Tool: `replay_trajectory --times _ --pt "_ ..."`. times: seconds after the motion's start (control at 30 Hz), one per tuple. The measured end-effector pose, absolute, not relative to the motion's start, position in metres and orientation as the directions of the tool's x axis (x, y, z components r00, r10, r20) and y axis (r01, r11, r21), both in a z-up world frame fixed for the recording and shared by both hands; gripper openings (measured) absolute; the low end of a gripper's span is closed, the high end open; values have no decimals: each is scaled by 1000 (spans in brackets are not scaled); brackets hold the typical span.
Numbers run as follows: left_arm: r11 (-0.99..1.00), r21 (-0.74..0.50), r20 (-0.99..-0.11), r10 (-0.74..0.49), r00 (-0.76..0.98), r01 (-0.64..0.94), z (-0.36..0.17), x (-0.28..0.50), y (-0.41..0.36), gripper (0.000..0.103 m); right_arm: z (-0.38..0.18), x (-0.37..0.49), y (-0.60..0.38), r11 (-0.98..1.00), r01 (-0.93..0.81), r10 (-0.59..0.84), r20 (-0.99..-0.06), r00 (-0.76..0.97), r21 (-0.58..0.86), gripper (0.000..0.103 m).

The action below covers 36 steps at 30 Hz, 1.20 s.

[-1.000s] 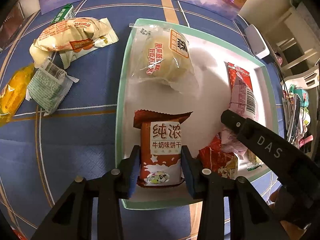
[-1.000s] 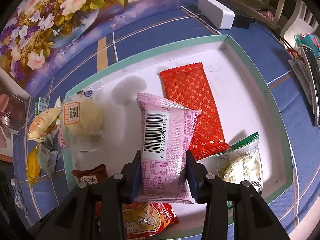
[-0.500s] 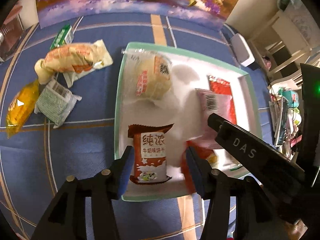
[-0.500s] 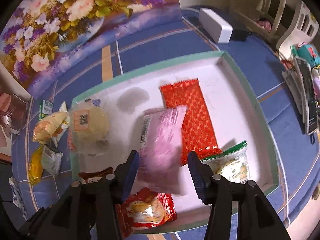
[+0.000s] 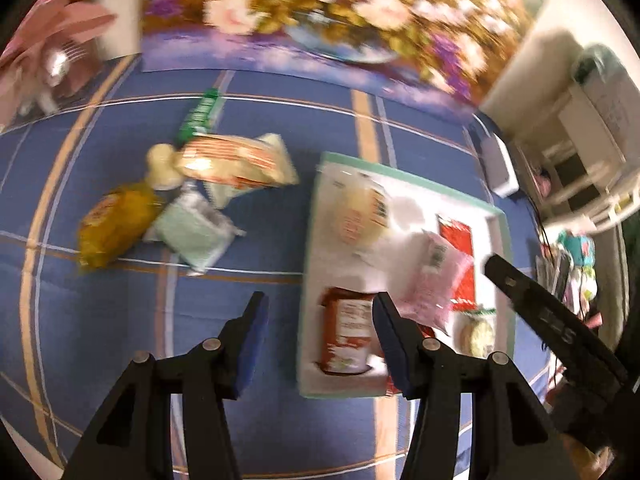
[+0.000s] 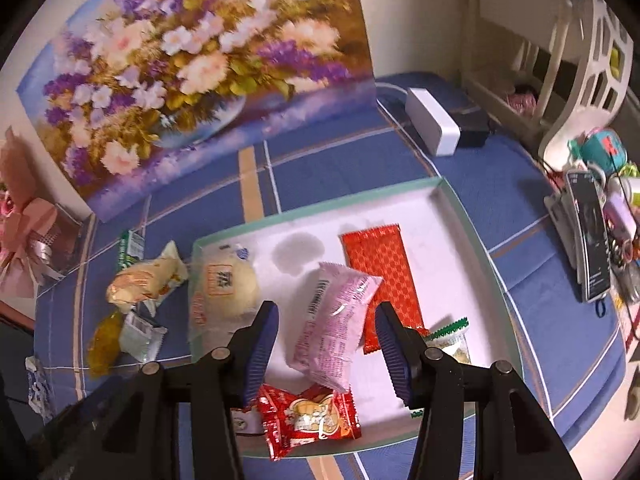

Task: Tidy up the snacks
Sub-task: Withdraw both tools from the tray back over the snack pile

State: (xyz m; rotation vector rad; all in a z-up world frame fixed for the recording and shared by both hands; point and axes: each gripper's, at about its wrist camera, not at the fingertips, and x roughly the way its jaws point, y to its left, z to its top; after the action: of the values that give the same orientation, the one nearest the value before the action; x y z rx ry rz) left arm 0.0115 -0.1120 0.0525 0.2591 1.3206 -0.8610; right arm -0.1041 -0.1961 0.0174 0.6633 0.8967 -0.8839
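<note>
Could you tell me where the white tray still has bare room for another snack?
The white tray is bare in its far right corner, beyond the flat red packet, and between the clear-wrapped bun and that packet. The near edge is crowded: pink packet, red wrapped snack, green-edged packet.

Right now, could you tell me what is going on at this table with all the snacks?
A person is sorting snacks into a white tray. Both grippers have just opened: the left gripper stands empty near the brown biscuit pack, the right gripper above the pink pack. Both packs lie in the tray; several snacks wait on the blue cloth.
</note>
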Motion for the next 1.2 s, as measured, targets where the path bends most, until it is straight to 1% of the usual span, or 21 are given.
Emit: replay_trajectory --times 0.1,0.13,0.17,0.2,0.33,0.37,0.4,0.43,0.47,0.5,0.53,0.63,0.8,0.97,1.2 --pt "721 -272 -921 -387 45 638 54 32 -99 56 27 -100 -188 506 854 -382 -857 345 119 54" --pt "740 -257 -923 -379 69 622 55 41 -92 58 29 -98 -186 515 850 -387 -854 349 114 54" --pt "752 -246 -924 -373 86 611 56 48 -87 63 31 -96 -183 525 844 -389 -850 354 110 54" --pt "765 -235 -924 -367 105 600 58 54 -82 65 31 -93 -180 536 837 -388 -849 358 109 54" --pt "810 -199 -923 -345 174 552 61 77 -56 68 28 -76 -165 580 811 -382 -853 355 78 54" --pt "820 -190 -923 -336 186 539 60 82 -50 73 26 -71 -161 595 801 -376 -856 356 71 54" --pt "832 -179 -925 -325 199 526 60 87 -45 78 22 -63 -156 611 789 -366 -860 356 66 56" --pt "848 -160 -926 -307 222 505 58 94 -37 89 19 -59 -152 622 780 -357 -862 359 67 71" --pt "860 -146 -925 -294 241 489 57 98 -31 96 15 -54 -147 637 767 -344 -864 367 72 80" --pt "872 -129 -924 -279 263 472 56 102 -26 98 11 -47 -141 656 751 -328 -864 382 83 94" --pt "890 -96 -924 -247 294 446 54 108 -19 102 8 -41 -136 670 737 -315 -866 389 87 103" --pt "914 -54 -932 -191 308 403 47 120 -5 103 0 -27 -121 709 703 -308 -874 375 52 103" --pt "930 -53 -933 -176 314 364 41 135 13 103 -10 -17 -109 732 680 -301 -882 362 30 103" --pt "942 -87 -931 -193 309 325 38 147 27 103 -13 -6 -103 754 654 -270 -876 400 66 103" --pt "938 -151 -926 -245 288 312 29 162 30 103 -14 21 -88 807 587 -248 -865 436 65 103"
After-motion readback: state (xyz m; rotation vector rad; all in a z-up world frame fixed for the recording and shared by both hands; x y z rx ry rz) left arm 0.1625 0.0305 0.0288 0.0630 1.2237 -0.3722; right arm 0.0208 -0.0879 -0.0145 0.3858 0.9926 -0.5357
